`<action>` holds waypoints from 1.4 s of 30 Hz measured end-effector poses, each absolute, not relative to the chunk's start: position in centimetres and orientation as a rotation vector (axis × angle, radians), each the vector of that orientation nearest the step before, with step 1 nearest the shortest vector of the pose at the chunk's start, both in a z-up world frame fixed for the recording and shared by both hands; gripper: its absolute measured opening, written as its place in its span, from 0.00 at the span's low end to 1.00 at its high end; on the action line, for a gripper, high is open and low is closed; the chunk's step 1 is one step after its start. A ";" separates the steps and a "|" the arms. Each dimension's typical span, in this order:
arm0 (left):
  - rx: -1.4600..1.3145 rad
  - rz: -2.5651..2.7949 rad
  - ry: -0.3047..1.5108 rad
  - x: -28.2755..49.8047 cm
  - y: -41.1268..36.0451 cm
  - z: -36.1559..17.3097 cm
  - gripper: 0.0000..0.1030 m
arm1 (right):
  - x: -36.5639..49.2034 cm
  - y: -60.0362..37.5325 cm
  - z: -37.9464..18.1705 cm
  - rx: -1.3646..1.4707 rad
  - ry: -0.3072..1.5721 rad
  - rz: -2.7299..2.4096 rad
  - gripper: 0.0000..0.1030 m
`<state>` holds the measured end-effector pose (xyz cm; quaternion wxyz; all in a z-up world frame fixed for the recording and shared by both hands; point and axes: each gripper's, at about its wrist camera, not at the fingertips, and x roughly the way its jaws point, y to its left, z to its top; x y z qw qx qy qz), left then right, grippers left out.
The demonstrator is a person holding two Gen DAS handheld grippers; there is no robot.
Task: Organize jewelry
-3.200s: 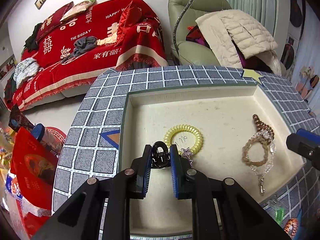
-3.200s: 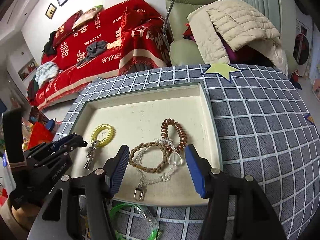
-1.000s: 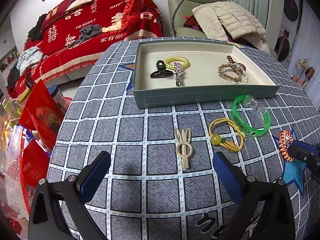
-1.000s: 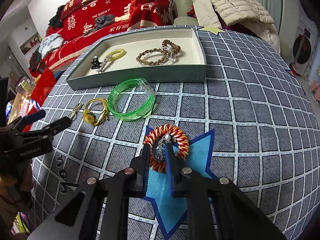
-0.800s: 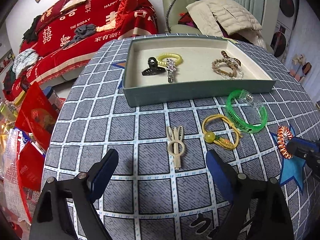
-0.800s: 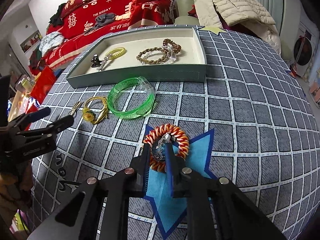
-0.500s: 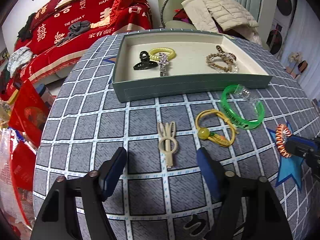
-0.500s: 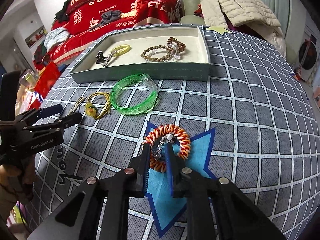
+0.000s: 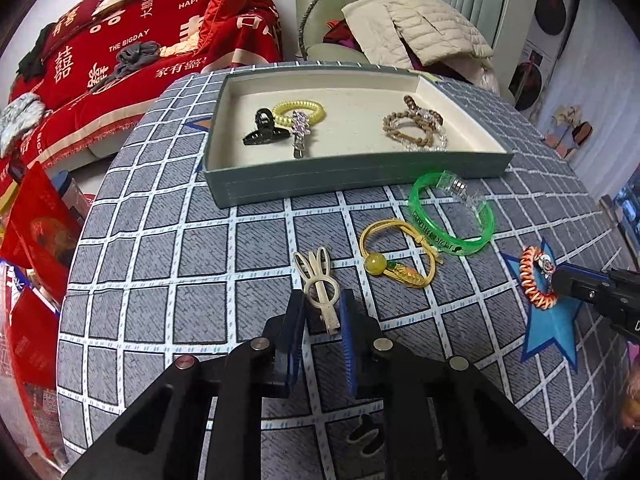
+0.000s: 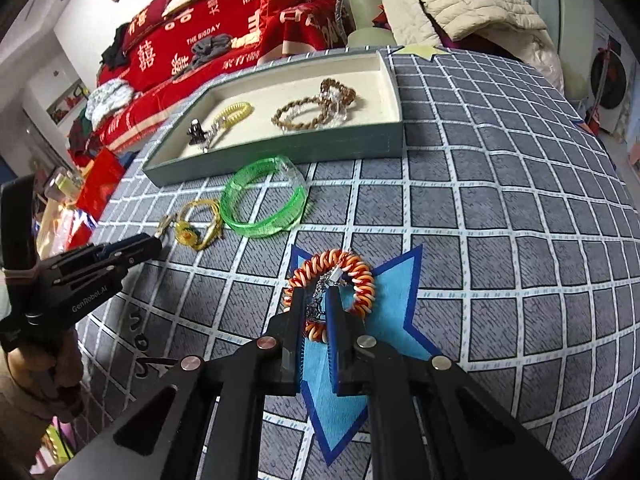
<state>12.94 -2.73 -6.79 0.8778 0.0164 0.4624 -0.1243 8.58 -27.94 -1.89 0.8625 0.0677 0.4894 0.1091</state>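
**A:** Jewelry status against the shallow grey-green tray [image 9: 352,188]?

**B:** Inside it: black claw clip [image 9: 264,133], yellow coil tie, crystal clip, bracelet tangle I can't count. In front, four loose: cream rabbit-shaped hair clip [image 9: 320,288], yellow cord bracelet [image 9: 396,258], green bangle [image 9: 450,216], orange-white coil bracelet [image 10: 334,284].

**A:** Grippers?

**B:** Left gripper [image 9: 322,314] narrowed around the rabbit clip; right gripper [image 10: 314,306] pinching the coil bracelet.

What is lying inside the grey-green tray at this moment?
Inside the tray: a black claw clip, a yellow spiral hair tie, a rhinestone clip and a tangle of brown and clear bead bracelets. How many bracelets overlap there cannot be told.
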 end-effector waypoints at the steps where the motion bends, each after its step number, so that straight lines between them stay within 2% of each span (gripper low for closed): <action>1: 0.029 -0.260 0.959 12.8 -2.6 -6.5 0.38 | 8.5 -28.1 -1.6 0.150 1.018 0.230 0.10; 21: -0.010 -0.298 0.860 12.2 -1.2 -1.8 0.38 | 8.8 -29.8 3.8 0.254 0.894 0.249 0.10; 42: -0.001 -0.286 0.779 18.3 -2.2 2.2 0.38 | 16.4 -27.0 7.3 0.226 0.828 0.309 0.10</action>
